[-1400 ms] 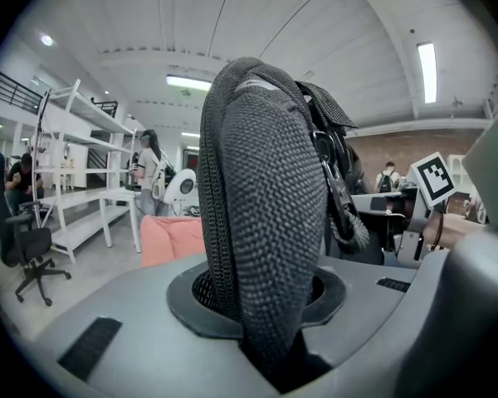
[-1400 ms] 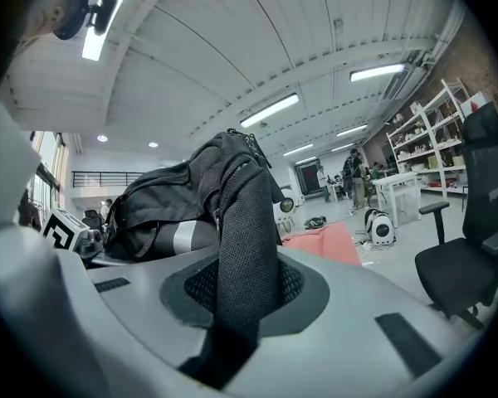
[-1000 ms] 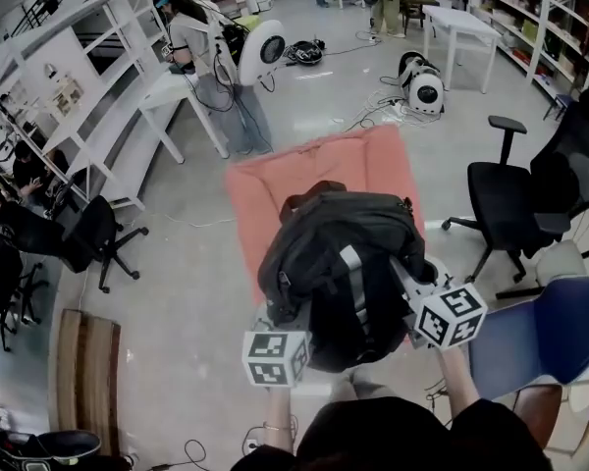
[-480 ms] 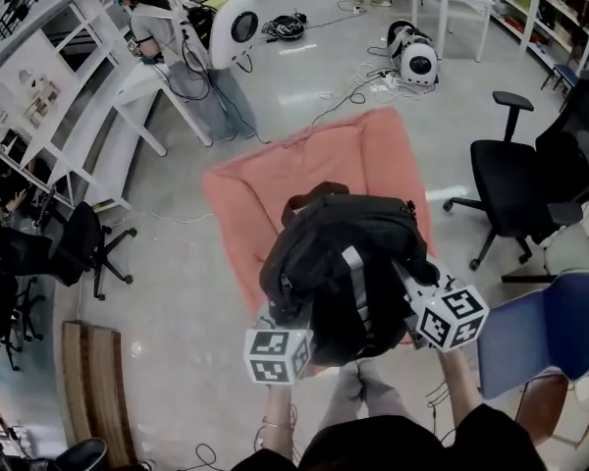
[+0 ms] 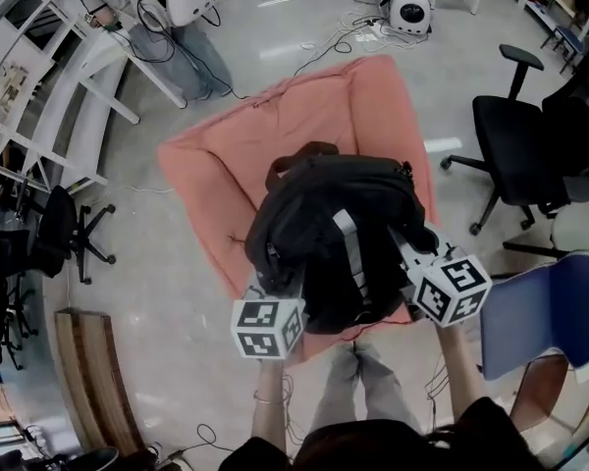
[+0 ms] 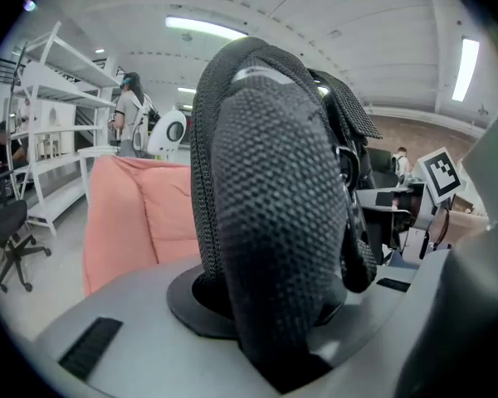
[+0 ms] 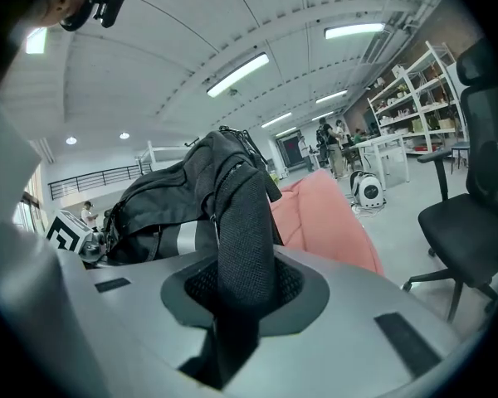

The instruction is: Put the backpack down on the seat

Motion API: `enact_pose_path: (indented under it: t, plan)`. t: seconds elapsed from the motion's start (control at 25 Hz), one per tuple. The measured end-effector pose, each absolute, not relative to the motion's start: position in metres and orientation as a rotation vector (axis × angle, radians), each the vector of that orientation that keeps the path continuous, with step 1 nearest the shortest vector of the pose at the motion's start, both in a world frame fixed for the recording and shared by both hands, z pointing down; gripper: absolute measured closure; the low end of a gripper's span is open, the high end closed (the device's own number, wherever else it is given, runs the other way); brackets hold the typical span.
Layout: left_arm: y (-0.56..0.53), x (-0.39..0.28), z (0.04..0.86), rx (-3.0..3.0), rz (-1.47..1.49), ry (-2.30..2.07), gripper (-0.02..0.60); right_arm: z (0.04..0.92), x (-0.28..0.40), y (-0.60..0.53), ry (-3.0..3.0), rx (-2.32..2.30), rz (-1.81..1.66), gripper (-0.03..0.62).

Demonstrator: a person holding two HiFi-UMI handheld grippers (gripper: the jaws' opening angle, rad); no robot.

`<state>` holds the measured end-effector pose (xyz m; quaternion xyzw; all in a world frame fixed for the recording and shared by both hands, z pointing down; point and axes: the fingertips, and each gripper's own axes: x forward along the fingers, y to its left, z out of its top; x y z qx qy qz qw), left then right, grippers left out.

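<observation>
Left gripper (image 6: 270, 313): jaws nearly closed, clamped on 1 mesh strap (image 6: 274, 214). Right gripper (image 7: 232, 305): same, on the second strap (image 7: 242, 230). 1 black backpack (image 5: 324, 229) sits over the near edge of 1 pink seat (image 5: 216, 160); contact unclear. 1 office chair (image 5: 518, 135) is beyond.

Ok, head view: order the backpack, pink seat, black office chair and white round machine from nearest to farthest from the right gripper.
1. backpack: strap clamped in the right gripper.
2. pink seat: just beneath and ahead.
3. black office chair: off to the right.
4. white round machine: far ahead on the floor.
</observation>
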<state>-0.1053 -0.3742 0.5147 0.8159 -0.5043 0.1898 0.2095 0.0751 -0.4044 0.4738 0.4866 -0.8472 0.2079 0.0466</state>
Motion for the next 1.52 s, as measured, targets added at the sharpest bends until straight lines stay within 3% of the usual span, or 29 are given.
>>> enact_pose_path:
  t: [1.52]
  plan:
    - [-0.546, -0.134, 0.629, 2.289, 0.604, -1.373, 0.446, 0.587, 0.045, -0.577, -2.53, 1.413, 0.637, 0.522]
